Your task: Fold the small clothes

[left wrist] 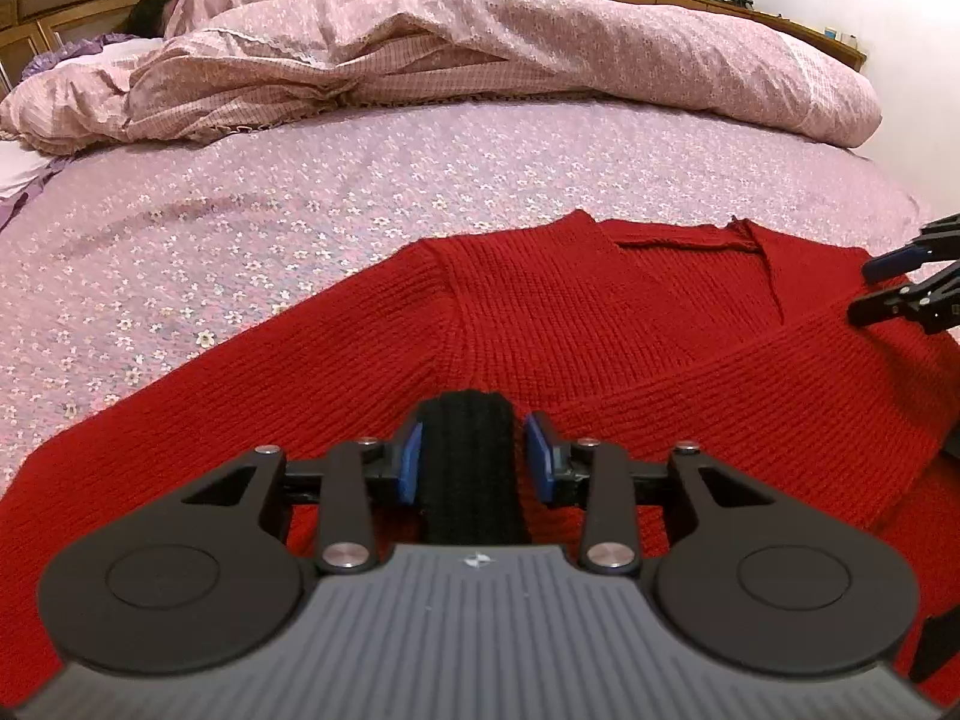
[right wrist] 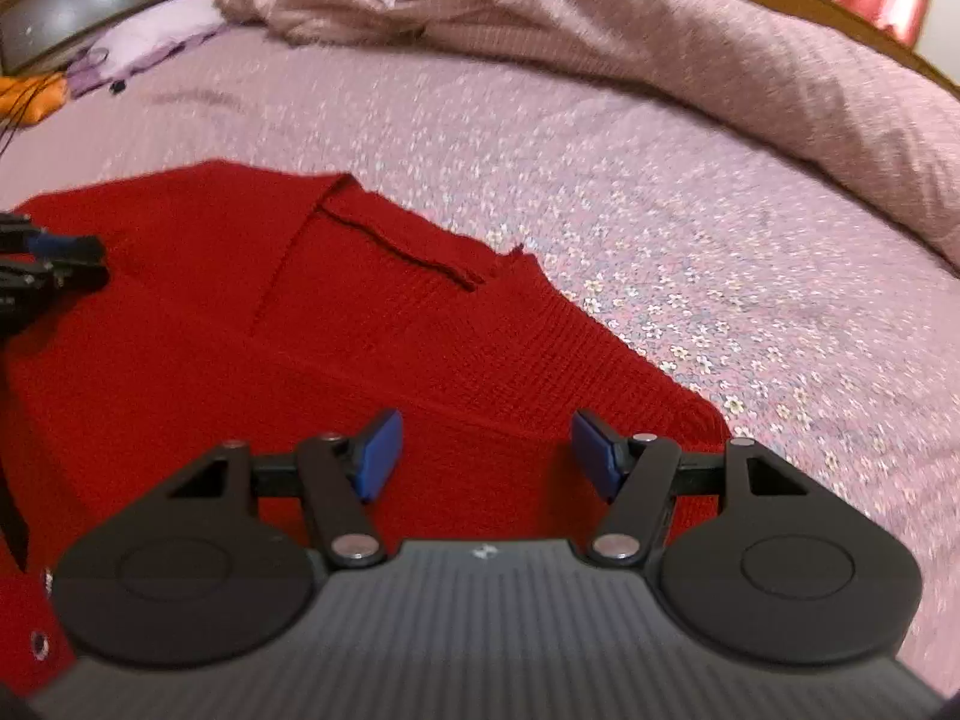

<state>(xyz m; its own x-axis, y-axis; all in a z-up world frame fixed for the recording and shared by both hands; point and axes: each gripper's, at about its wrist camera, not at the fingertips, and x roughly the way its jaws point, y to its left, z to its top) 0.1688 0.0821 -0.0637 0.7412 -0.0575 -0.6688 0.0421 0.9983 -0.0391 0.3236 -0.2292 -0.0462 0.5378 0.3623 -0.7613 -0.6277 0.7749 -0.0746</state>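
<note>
Sweater (left wrist: 540, 312) looks soft, thick and floppy, a judgement from its chunky red knit; it lies spread on the bed (left wrist: 360, 180) near the front edge; a cuff or hem seems the best place to hold. In the left view, the left gripper (left wrist: 468, 456) sits low over the sweater with its pads closed on a black cuff (left wrist: 468, 462). In the right view, the right gripper (right wrist: 486, 456) hovers above the red knit near its right edge, pads wide apart, holding nothing; the picture is blurry.
</note>
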